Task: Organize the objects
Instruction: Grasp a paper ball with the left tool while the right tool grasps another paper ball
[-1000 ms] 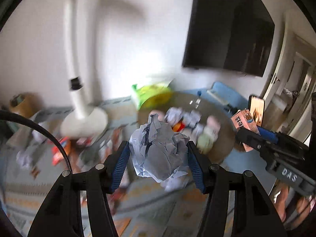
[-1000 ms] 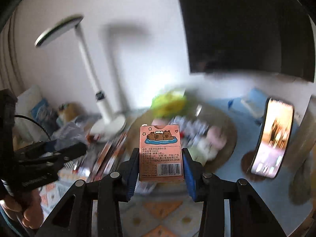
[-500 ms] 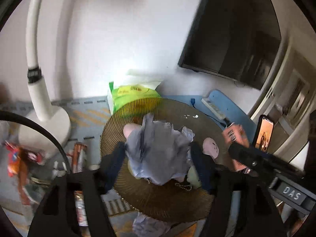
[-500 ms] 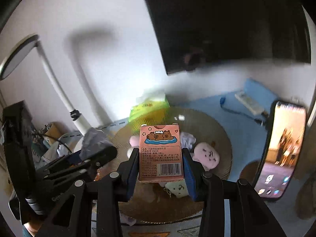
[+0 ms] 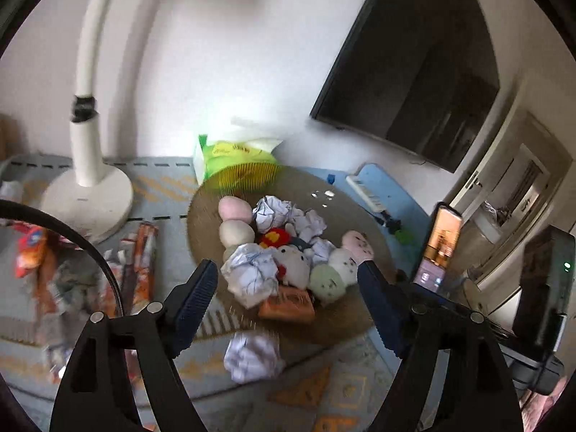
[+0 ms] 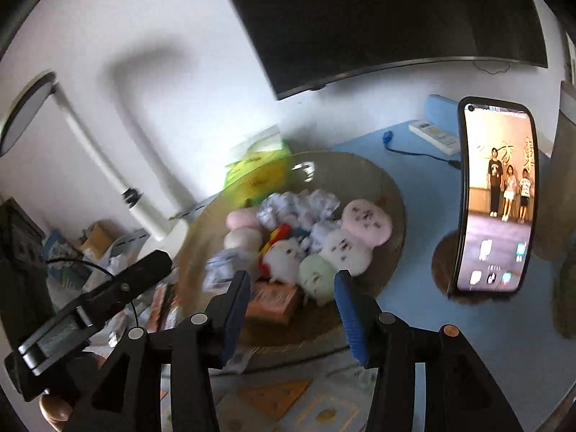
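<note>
A round woven basket (image 5: 201, 223) (image 6: 388, 194) holds plush toys, several crumpled paper balls and a pink-orange card box (image 5: 286, 306) (image 6: 273, 300) lying flat at its near side. A crumpled paper ball (image 5: 248, 277) rests in the basket beside a white plush (image 5: 293, 262). My left gripper (image 5: 286, 273) hovers over the basket's near edge, its jaws opening, with nothing gripped. My right gripper (image 6: 292, 280) also hovers there, jaws opening, apart from the box below. Another paper ball (image 5: 252, 356) lies on the mat in front of the basket.
A white desk lamp (image 5: 86, 194) stands at the left, a green tissue pack (image 5: 234, 154) behind the basket. A phone on a stand (image 6: 496, 198) is upright at the right, a remote (image 5: 363, 190) behind it. Snack packs (image 5: 136, 252) clutter the left side.
Both grippers moved over the basket and opened. The left let go of the paper ball and the right let go of the card box; both now lie in the basket.
</note>
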Motion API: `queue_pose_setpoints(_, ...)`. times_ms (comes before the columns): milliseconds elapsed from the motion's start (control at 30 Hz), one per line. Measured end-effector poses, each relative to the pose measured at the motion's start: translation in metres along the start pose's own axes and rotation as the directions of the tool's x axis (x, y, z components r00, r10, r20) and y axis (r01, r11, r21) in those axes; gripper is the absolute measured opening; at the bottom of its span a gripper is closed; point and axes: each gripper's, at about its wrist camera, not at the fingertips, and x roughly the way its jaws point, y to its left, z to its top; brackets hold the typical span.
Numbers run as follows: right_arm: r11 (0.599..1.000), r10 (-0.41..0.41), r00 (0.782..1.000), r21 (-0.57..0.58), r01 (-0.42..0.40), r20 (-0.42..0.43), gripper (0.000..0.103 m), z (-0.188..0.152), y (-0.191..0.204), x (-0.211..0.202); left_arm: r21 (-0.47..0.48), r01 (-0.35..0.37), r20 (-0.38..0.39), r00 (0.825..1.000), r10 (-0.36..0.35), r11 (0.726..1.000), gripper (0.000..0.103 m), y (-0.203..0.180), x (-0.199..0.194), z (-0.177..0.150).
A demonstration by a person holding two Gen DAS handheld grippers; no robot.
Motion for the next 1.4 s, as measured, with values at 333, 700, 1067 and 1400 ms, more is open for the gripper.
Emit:
queue_pose_setpoints(333,0.99,0.068,0.998,-0.123,-0.067,0.001,0.069,-0.038,0.062,-0.036,0.0,-0.179,0.137,0.975,0.178,0.984,0.1,0.043,-0.12,-0.051)
queue_pose_setpoints(700,0.983,0.05,0.993,-0.171,-0.067,-0.107,0.069,-0.075,0.091,-0.003,-0.147,-0.446,0.005,0.892,0.452,0.883,0.1,0.17,-0.147,-0.111)
queue_pose_setpoints(1067,0.938,-0.065,0.998,-0.341,0.061,-0.001,0.069,-0.109,0.096,0.042,-0.279,-0.465,-0.118,0.885,0.45,0.84,0.1,0.245,-0.127,-0.123)
queue_pose_setpoints(1400,0.955,-0.05,0.996,-0.295,0.026,-0.073,0.069,-0.105,0.086,0.059,-0.213,-0.487,-0.074,0.873,0.483,0.847,0.1,0.338,-0.105,-0.024)
